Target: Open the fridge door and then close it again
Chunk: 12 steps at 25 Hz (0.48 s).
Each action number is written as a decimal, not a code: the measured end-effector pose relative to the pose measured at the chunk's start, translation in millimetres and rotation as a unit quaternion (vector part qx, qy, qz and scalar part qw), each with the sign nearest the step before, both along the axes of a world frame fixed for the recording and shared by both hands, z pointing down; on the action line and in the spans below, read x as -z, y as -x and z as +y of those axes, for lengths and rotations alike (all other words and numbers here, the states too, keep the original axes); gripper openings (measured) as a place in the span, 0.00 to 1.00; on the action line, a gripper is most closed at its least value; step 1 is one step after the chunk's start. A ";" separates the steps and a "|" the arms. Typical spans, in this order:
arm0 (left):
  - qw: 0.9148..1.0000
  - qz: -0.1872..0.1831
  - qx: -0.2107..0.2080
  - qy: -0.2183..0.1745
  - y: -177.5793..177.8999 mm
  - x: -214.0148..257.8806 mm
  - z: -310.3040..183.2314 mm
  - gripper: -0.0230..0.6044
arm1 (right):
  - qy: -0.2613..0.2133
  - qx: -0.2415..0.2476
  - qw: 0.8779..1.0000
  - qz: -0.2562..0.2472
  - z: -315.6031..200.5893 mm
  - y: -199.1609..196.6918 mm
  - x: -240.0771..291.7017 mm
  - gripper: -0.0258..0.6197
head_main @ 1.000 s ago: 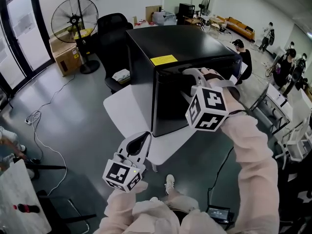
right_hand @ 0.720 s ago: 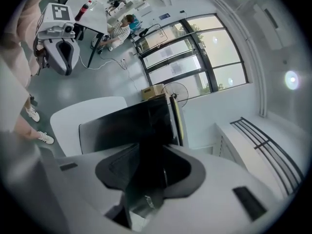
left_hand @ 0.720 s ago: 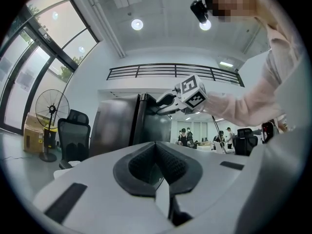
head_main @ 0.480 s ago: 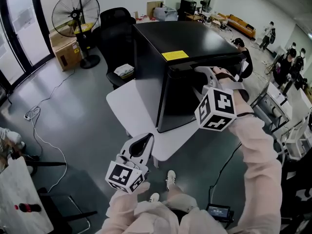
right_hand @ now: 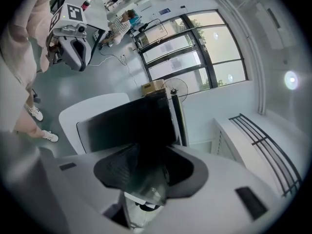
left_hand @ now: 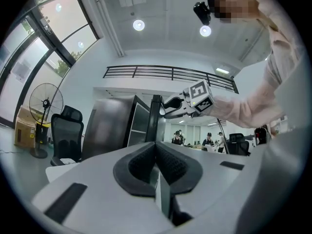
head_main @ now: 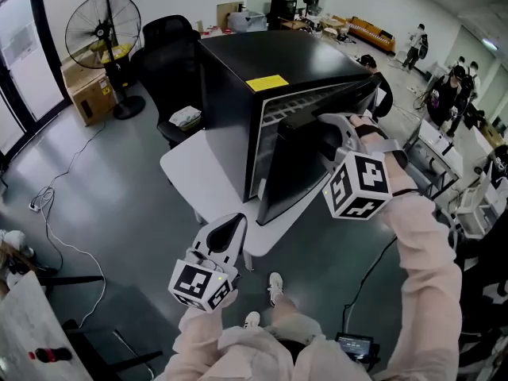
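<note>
Pulling the fridge door open: right tongs, just widened, clasp its edge; left tongs, lower left, closed, empty. Next: swing it shut.

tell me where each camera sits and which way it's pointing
Head view: on the person's head, looking steeply down at the fridge on its table; left gripper, right gripper and both sleeves show.
Left gripper view: on the left gripper, jaws together, looking about level at the fridge; the right sleeve shows.
Right gripper view: on the right gripper, looking down along jaws that have just been opening, the fridge door held between them; a shoe shows.
Shared: each gripper view shows the other gripper.
</note>
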<state>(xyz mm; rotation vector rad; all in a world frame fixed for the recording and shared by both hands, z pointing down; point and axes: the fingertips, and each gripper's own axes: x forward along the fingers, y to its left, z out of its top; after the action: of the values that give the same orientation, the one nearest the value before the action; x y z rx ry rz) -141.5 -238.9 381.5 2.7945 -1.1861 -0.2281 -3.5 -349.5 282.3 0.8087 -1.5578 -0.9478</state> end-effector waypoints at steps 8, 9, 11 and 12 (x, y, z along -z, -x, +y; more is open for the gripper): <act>0.998 -0.007 -0.057 0.004 -35.1 0.2 21.4 0.06 | 0.011 -0.003 1.000 0.012 33.6 -30.6 -0.6 0.32; 0.998 -0.008 -0.064 0.003 -40.2 0.1 25.2 0.06 | 0.015 0.000 1.000 0.015 39.7 -35.3 -0.9 0.32; 0.997 -0.010 -0.075 0.001 -49.8 -0.7 31.8 0.06 | 0.021 0.008 1.000 0.020 51.6 -44.2 -1.2 0.32; 0.997 -0.011 -0.079 0.000 -55.0 -1.0 34.7 0.06 | 0.023 0.011 0.999 0.023 57.2 -49.1 -1.2 0.32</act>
<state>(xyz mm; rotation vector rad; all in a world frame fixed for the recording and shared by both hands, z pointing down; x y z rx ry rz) -86.5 -204.1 382.5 2.8791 -0.9614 -0.1849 45.7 -292.3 283.5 0.7337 -1.5455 -0.9356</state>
